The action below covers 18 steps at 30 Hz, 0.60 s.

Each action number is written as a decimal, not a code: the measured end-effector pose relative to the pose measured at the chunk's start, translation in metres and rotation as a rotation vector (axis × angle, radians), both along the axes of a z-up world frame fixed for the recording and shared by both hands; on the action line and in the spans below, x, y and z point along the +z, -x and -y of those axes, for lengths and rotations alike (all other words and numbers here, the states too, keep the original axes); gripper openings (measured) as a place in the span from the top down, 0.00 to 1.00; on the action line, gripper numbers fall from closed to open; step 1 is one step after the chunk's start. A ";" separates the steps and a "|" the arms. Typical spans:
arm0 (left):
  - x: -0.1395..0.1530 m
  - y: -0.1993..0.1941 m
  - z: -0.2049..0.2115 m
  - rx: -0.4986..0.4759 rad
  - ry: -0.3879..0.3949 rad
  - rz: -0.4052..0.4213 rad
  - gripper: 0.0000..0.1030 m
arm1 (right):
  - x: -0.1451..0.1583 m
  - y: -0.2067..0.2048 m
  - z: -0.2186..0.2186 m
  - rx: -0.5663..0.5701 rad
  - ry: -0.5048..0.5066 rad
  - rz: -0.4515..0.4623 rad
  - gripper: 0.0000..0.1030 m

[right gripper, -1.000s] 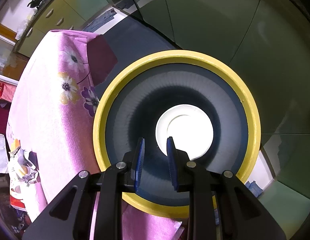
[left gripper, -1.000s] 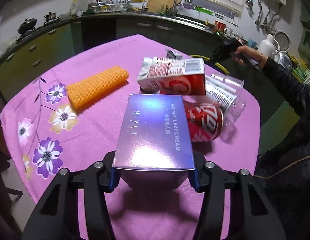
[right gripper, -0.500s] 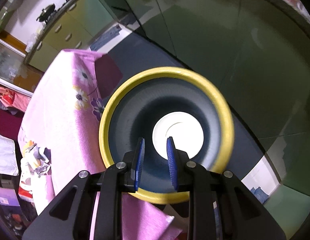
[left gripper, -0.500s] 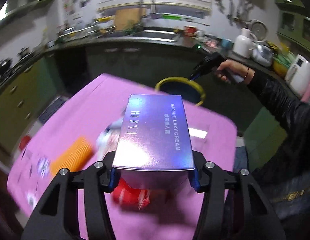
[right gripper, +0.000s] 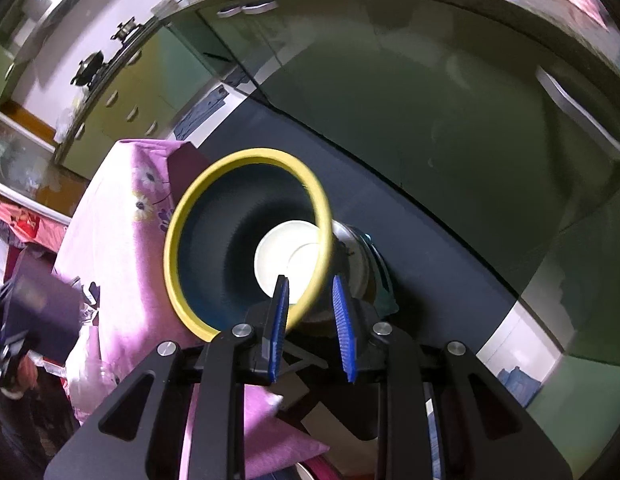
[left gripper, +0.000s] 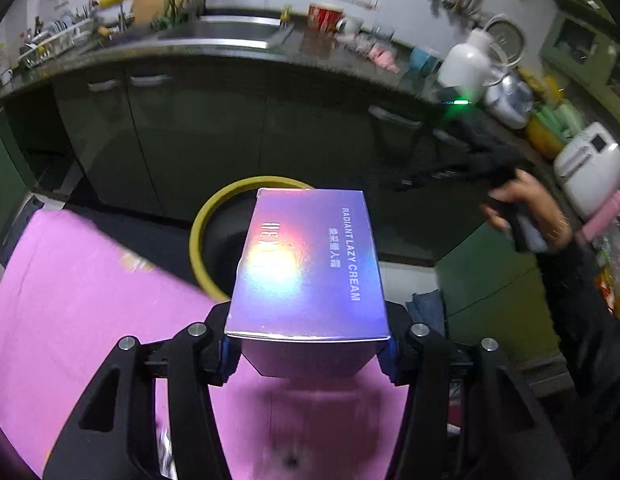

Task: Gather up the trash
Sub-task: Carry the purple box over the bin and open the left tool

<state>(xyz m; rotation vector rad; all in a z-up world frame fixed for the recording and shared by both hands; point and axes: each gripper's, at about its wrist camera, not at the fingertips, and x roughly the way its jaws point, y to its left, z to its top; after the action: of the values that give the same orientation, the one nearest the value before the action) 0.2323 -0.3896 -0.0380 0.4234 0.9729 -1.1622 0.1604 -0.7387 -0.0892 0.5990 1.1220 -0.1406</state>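
The cream box (left gripper: 308, 264) could miss the bin (left gripper: 214, 216). It is long and sticks well forward of the left gripper (left gripper: 308, 350), and from the left wrist view its far end covers part of the yellow rim, so I can't tell whether it hangs over the opening or short of it. Let go too soon and it would likely catch the rim or land on the pink tablecloth (left gripper: 82, 300) below the jaws. The grip is only at the box's near end, on glossy card, so a quick swing might let it pivot or slip.

The left jaws stand about half open, their blue pads pressed on either side of the box.

The right gripper (right gripper: 311, 312) holds nothing: its blue fingers (right gripper: 280, 328) stand a narrow gap apart and bare, pointed down at the bin (right gripper: 246, 240), whose near rim shows through the gap. It could get in the way of the drop if it lingers there.
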 end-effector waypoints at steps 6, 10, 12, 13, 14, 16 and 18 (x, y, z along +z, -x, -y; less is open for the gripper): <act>-0.043 -0.027 0.073 0.055 -0.117 -0.024 0.49 | -0.012 0.016 0.023 -0.035 -0.031 0.000 0.77; -0.066 -0.044 0.097 0.113 -0.165 -0.058 0.39 | -0.016 0.022 0.027 -0.046 -0.038 0.001 0.77; -0.071 -0.048 0.104 0.122 -0.175 -0.057 0.32 | -0.016 0.024 0.028 -0.050 -0.037 0.005 0.77; -0.071 -0.049 0.104 0.120 -0.178 -0.048 0.32 | -0.015 0.025 0.028 -0.052 -0.037 0.007 0.77; -0.068 -0.047 0.104 0.116 -0.172 -0.041 0.32 | -0.014 0.025 0.027 -0.052 -0.036 0.009 0.77; -0.056 -0.044 0.097 0.108 -0.151 -0.035 0.32 | -0.012 0.024 0.021 -0.049 -0.030 0.009 0.77; -0.037 -0.038 0.083 0.104 -0.115 -0.020 0.32 | -0.010 0.024 0.012 -0.036 -0.018 0.012 0.68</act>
<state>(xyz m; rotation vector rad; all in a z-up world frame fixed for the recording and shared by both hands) 0.2706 -0.4726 -0.0753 0.4484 1.0707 -1.0220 0.1365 -0.7506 -0.0987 0.6359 1.1027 -0.1577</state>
